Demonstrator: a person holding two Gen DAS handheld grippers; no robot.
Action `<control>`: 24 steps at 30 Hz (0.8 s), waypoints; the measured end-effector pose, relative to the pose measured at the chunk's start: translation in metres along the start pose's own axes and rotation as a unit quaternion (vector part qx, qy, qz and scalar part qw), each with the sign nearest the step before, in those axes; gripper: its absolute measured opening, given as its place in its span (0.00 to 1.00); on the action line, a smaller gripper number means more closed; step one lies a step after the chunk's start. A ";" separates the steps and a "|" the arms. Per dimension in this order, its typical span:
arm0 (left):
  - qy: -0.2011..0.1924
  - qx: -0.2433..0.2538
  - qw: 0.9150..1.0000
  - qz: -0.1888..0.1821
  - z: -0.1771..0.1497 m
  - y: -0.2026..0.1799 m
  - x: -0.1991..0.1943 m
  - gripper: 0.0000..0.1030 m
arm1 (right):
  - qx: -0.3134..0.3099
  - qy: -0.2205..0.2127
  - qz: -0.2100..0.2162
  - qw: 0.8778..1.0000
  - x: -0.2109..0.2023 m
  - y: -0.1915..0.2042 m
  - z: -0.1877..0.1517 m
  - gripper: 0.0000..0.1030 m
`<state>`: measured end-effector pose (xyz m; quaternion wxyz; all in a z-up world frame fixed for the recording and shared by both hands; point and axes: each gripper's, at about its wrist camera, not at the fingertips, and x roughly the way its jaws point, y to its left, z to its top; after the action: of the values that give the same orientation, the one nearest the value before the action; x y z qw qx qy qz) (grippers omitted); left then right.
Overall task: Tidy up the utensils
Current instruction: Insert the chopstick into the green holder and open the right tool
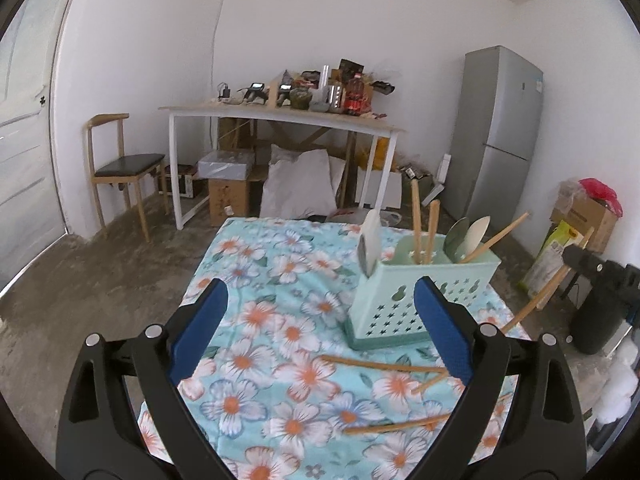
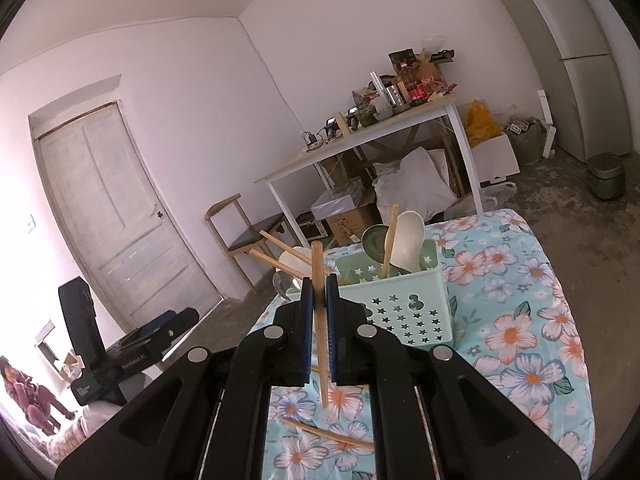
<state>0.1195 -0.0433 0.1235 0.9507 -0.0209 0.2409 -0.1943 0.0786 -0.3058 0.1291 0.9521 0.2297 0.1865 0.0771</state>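
Observation:
A mint green utensil caddy stands on the floral tablecloth. It holds upright chopsticks, a green spoon and a white spoon. Several loose chopsticks lie on the cloth in front of it. My left gripper is open wide and empty, just short of the caddy and over the loose sticks. My right gripper is shut on a single wooden chopstick, held nearly upright in front of the caddy's left side. In the left wrist view that stick shows at the right.
The table's edges drop to a concrete floor. Behind stand a white desk piled with clutter, a wooden chair, boxes and a grey fridge. A door is at the left. A person is at the far lower left.

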 end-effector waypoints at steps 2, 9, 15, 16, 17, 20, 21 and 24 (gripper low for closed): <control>0.003 -0.003 1.000 0.002 -0.001 0.000 -0.001 0.88 | -0.001 0.000 0.000 1.000 0.000 0.001 0.000 0.06; 0.009 -0.006 1.000 0.002 -0.003 0.001 -0.001 0.88 | 0.000 0.000 0.002 1.000 0.000 0.002 -0.001 0.07; 0.010 -0.005 1.000 0.001 -0.004 0.000 -0.001 0.88 | 0.001 0.000 0.002 1.000 0.000 0.002 -0.002 0.06; 0.010 -0.006 1.000 0.002 -0.004 -0.001 -0.001 0.88 | 0.001 0.000 0.002 1.000 0.000 0.003 -0.001 0.07; 0.010 -0.007 1.000 0.002 -0.004 -0.001 -0.001 0.88 | 0.001 0.000 0.002 1.000 0.000 0.003 -0.001 0.07; 0.011 -0.007 1.000 0.001 -0.004 -0.002 -0.001 0.88 | 0.001 0.000 0.002 1.000 -0.001 0.003 -0.001 0.06; 0.011 -0.007 1.000 0.001 -0.004 -0.002 -0.001 0.88 | 0.001 -0.001 0.002 1.000 -0.001 0.002 -0.001 0.06; 0.013 -0.009 1.000 0.001 -0.006 -0.003 0.001 0.88 | 0.002 -0.001 0.003 1.000 0.000 0.003 -0.001 0.07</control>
<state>0.1164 -0.0456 0.1187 0.9473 -0.0263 0.2553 -0.1918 0.0776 -0.3029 0.1296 0.9517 0.2318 0.1851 0.0793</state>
